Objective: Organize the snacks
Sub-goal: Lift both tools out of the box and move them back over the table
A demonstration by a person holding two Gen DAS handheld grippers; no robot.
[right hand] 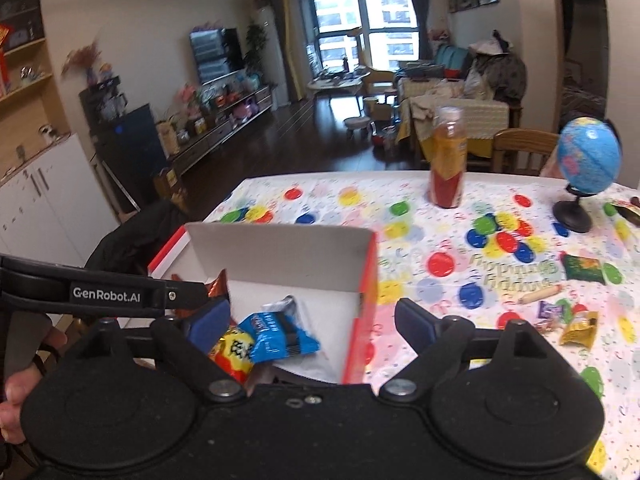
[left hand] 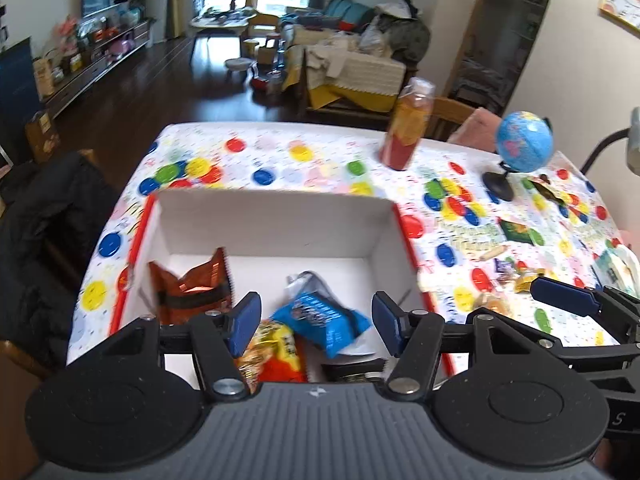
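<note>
When we look through the left wrist view, our left gripper (left hand: 316, 322) sits low in the middle of the frame with its blue fingers (left hand: 245, 322) apart and nothing between them. Just past them is the white box (left hand: 272, 220) on the spotty bench (left hand: 320, 152). Inside it lie an orange packet (left hand: 188, 292) at the left, a blue packet (left hand: 320, 318) in the middle and a yellow and red packet (left hand: 274, 354) low down. More small snacks (left hand: 516, 276) lie on the bench at the right, near a globe (left hand: 524, 142) and a bottle (left hand: 408, 124).

Through the right wrist view, our right gripper (right hand: 312, 322) hangs over the box's right wall, fingers (right hand: 416, 322) wide apart and holding nothing. Loose snacks (right hand: 576, 328) sit at the right.
</note>
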